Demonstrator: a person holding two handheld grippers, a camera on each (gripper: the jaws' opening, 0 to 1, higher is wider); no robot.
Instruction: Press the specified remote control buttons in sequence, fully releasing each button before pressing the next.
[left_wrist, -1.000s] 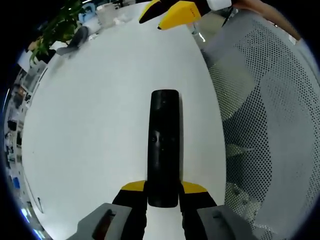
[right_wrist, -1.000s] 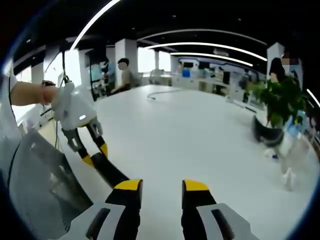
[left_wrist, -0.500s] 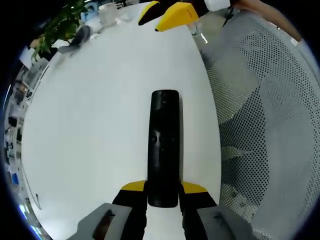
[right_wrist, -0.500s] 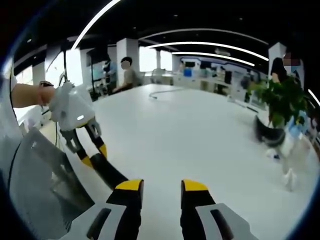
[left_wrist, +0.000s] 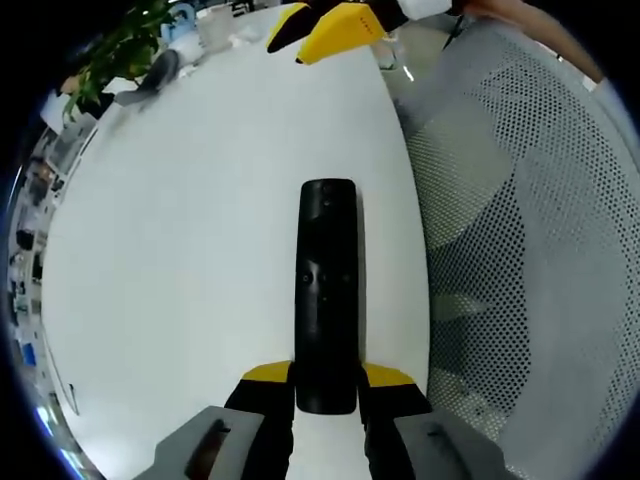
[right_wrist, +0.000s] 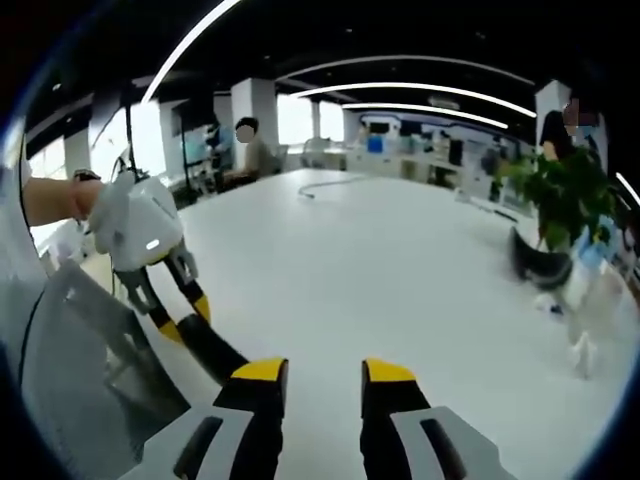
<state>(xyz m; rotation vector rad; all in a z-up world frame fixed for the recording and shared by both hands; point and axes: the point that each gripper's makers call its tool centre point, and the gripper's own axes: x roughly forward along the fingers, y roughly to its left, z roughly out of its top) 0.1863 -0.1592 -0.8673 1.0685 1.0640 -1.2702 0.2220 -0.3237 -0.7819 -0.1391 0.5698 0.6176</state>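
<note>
Your left claw (left_wrist: 327, 378) pinches the remote control (left_wrist: 327, 290) lengthwise; your spread right claw (right_wrist: 314, 372) sits beyond the remote's far tip.

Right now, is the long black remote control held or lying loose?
Held: the left gripper has its yellow-tipped jaws shut on the long black remote control.

**Colours and patterns**

A black remote (left_wrist: 327, 300) is seen on a plain white table (left_wrist: 200, 250). Yellow tips and black fingers are borne by the left gripper (left_wrist: 327, 385) and the right gripper (right_wrist: 318, 375). A grey perforated chair back (left_wrist: 530, 250) is dotted with dark holes. Green leaves are shown by a plant (right_wrist: 560, 200).
</note>
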